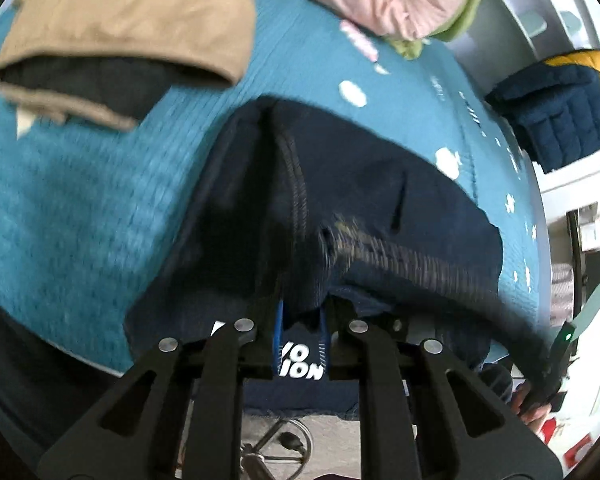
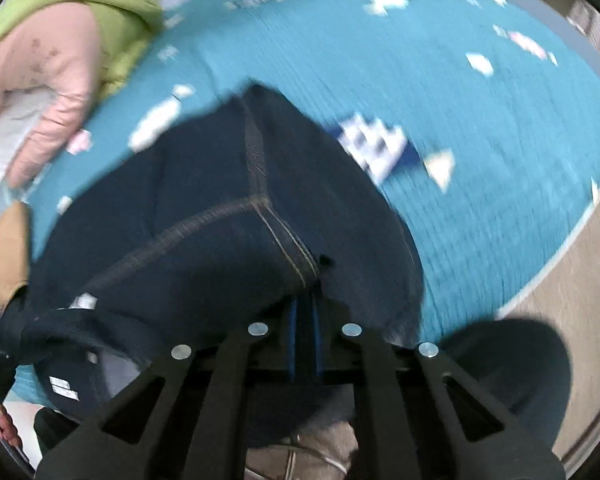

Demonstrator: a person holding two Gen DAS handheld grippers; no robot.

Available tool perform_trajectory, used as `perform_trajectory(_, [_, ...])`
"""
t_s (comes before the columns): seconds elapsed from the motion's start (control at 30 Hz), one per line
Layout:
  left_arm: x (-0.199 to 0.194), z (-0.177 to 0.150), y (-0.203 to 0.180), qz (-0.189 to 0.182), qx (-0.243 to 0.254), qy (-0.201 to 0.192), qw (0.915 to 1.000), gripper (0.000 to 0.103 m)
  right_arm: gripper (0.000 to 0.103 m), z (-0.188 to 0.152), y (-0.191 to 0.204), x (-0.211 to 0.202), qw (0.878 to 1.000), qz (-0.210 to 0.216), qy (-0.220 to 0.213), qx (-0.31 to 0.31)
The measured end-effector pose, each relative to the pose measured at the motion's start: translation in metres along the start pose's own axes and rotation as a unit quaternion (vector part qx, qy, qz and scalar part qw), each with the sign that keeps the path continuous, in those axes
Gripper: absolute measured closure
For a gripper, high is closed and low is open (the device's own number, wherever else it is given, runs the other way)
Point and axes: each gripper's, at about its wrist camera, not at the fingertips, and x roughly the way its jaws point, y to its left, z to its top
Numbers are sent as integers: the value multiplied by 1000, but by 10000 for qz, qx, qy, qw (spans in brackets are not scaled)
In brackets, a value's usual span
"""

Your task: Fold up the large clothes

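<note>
Spread with a teal bedcover (image 1: 80, 200), the bed carries the dark jeans (image 1: 360, 184), left claw (image 1: 300, 344) and right claw (image 2: 305, 316) each clenched on denim, so keep both pulling evenly for a flat, square fold.

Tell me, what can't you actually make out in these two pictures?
- Left wrist view: the white lettering on the navy garment is cut short by the left tongs pinching it.
- Right wrist view: the white label is too blurred to read.
- Both views: the navy garment's full shape; it runs under the tongs, and the right tongs cover its edge.
- Right wrist view: motion blur smears the teal bedspread's prints.
</note>
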Motion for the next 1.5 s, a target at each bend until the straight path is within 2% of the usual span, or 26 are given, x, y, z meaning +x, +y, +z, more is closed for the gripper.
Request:
perform_trajectory(0.07, [1, -5, 1, 58, 97, 146, 9998, 87, 97, -7, -12, 1, 9993, 171, 138, 290])
perform_trajectory(0.13, [-5, -9, -6, 136, 374, 159, 9991, 85, 97, -9, -21, -11, 9986, 289, 35, 445])
perform_trajectory(0.27, [-29, -16, -28, 250, 931, 60, 9953, 84, 94, -3, -14, -46, 9989, 263, -358, 150])
perform_trajectory(0.4, [-52, -23, -44, 409, 1208, 30, 9918, 82, 94, 5, 12, -70, 9971, 349, -589, -345])
perform_trajectory(0.47, [-66, -28, -48, 229, 1204, -24, 9925, 82, 94, 8, 22, -69, 9959, 558, -520, -484])
perform_trajectory(0.6, [-85, -32, -56, -7, 1208, -199, 9925, 80, 94, 1, 55, -50, 9939, 619, -174, -891])
perform_trajectory(0.67, [-78, -31, -59, -68, 1205, -155, 9926, 80, 94, -7, 68, -37, 9924, 694, 152, -1003])
perform_trajectory(0.73, [-52, -36, -67, -110, 1244, 245, 9919, 80, 94, -20, 87, -20, 9885, 492, 719, -1234])
perform_trajectory(0.77, [-37, -41, -69, -132, 1298, 436, 9905, 80, 94, -28, 95, -14, 9851, 616, 953, -1294])
perform_trajectory(0.8, [-24, -44, -68, -78, 1282, 581, 9900, 80, 94, -35, 101, -8, 9809, 919, 1140, -1282])
perform_trajectory(0.87, [14, -51, -58, 227, 1136, 1063, 9876, 80, 94, -45, 114, 4, 9749, 1095, 1368, -1373])
perform_trajectory(0.9, [35, -54, -50, 423, 1092, 1210, 9857, 86, 94, -49, 120, 9, 9746, 985, 1366, -1475])
perform_trajectory(0.93, [54, -54, -41, 684, 1092, 1244, 9838, 101, 94, -53, 130, 19, 9736, 819, 1365, -1639])
perform_trajectory(0.97, [68, -52, -31, 788, 1019, 1262, 9836, 100, 94, -55, 136, 31, 9736, 652, 1429, -1656])
perform_trajectory(1.03, [70, -43, -21, 557, 664, 1338, 9872, 100, 94, -54, 143, 38, 9754, 471, 1478, -1566])
perform_trajectory(1.07, [66, -39, -20, 517, 588, 1311, 9883, 100, 94, -54, 147, 38, 9742, 417, 1484, -1649])
perform_trajectory(1.1, [58, -32, -21, 621, 746, 1088, 9893, 100, 94, -54, 152, 39, 9724, 361, 1506, -1743])
perform_trajectory(1.17, [52, -21, -21, 733, 838, 927, 9895, 100, 94, -52, 156, 41, 9719, 327, 1576, -1716])
perform_trajectory(1.23, [47, -8, -20, 763, 723, 843, 9909, 100, 100, -47, 158, 39, 9704, 599, 1711, -1593])
perform_trajectory(1.27, [44, -1, -23, 868, 798, 722, 9904, 100, 100, -44, 161, 36, 9697, 796, 1744, -1514])
perform_trajectory(1.4, [47, 17, -32, 1172, 1142, 439, 9855, 100, 100, -47, 177, 53, 9693, 473, 1662, -1747])
perform_trajectory(1.5, [58, 28, -27, 1176, 936, 564, 9870, 100, 100, -45, 183, 55, 9658, 405, 1647, -1962])
